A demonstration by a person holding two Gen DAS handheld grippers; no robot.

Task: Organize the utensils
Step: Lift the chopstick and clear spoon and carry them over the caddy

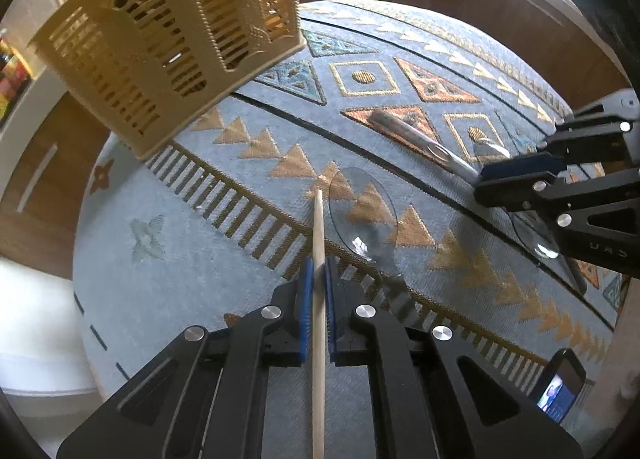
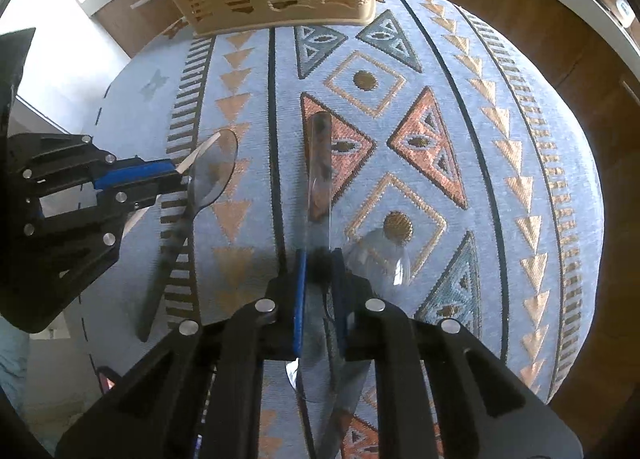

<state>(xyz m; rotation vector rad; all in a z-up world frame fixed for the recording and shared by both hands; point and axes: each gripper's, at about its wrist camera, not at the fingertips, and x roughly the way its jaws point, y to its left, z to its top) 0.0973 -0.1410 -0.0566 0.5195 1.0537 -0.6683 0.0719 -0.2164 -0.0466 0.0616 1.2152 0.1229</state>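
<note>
Utensils lay scattered on a round table under a blue patterned cloth (image 1: 168, 195), with brown cabinet fronts (image 2: 592, 71) curving behind it. A beige slotted caddy (image 1: 160, 43) stood at the far edge. The left gripper (image 1: 318, 271) had its blue pads pinched on a wooden chopstick (image 1: 319, 339), a clear plastic spoon (image 1: 362, 211) lying just beside it. The right gripper (image 2: 319, 263) was closed on a clear plastic utensil (image 2: 319, 163), possibly a knife or a spoon's handle; its transparency blurred the outline. Only the left wrist view showed a phone (image 1: 558, 387) at the table's near edge.
</note>
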